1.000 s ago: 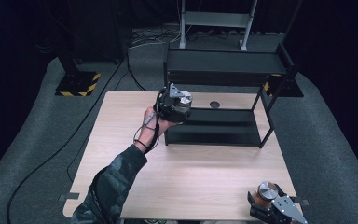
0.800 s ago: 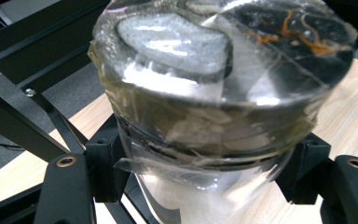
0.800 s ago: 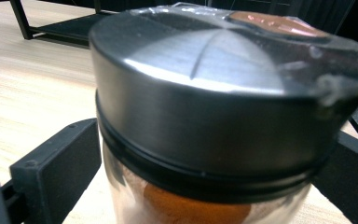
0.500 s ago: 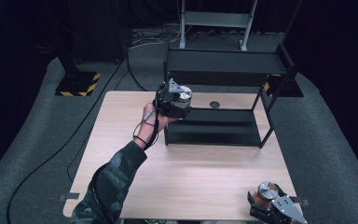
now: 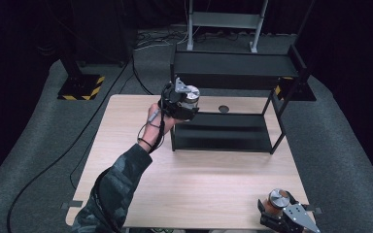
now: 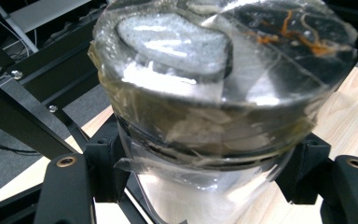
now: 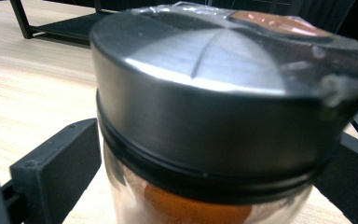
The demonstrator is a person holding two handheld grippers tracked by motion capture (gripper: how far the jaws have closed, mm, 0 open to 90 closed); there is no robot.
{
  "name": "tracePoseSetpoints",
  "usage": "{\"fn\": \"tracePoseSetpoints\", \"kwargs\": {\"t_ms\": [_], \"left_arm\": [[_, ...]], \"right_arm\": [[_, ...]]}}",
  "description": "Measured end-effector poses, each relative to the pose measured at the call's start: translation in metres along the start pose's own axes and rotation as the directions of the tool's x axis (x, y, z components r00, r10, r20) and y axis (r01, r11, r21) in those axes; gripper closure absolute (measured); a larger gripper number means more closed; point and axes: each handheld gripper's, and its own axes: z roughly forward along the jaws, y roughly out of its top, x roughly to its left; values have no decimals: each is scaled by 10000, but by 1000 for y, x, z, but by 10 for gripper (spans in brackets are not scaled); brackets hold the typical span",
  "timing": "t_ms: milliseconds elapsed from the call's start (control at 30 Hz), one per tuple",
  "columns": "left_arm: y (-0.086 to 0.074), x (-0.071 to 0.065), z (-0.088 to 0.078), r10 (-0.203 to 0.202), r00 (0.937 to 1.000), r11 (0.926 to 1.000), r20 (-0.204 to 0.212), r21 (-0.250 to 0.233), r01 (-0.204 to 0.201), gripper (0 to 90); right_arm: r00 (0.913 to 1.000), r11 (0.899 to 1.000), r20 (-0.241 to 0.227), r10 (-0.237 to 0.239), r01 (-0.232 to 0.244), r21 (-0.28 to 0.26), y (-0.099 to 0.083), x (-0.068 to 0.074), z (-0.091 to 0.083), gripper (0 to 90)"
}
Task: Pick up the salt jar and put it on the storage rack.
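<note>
A person's left gripper [image 5: 187, 99] holds a clear glass jar [image 6: 214, 88] at the left end of a black two-level metal shelf rack [image 5: 233, 73] that stands at the far side of a pale wooden counter [image 5: 194, 179]. In the left gripper view, the two black fingers [image 6: 70, 186] pinch the jar low on its body, one on each side, with the taped-over lid rising above and beyond the fingertips. Creased clear film and tape wrap the lid and neck, and orange threads show through the lid's far side.

The right gripper [image 5: 279, 213] rests near the counter's near right corner, well apart from the rack. Its fingers [image 7: 56, 172] press on either side of a spice jar [image 7: 219, 116], just under a dark brushed-metal lid, with orange powder visible between the fingers.

Both jars look rigid, smooth and breakable, probably light to moderate in weight. Glass and loose film are likely slippery, so the straight wall under the lid, where the fingers already sit, seems the safest place to hold. The lids themselves would be a poor grip, since they could turn or the film could slide.
</note>
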Motion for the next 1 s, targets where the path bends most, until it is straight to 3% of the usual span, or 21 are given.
{"fn": "tracePoseSetpoints", "kwargs": {"t_ms": [1000], "left_arm": [[23,0,-9,203,9998,9995,78,-262,-201,308]], "right_arm": [[10000,10000,-4,51,-51,-11,0,-1,0,0]]}}
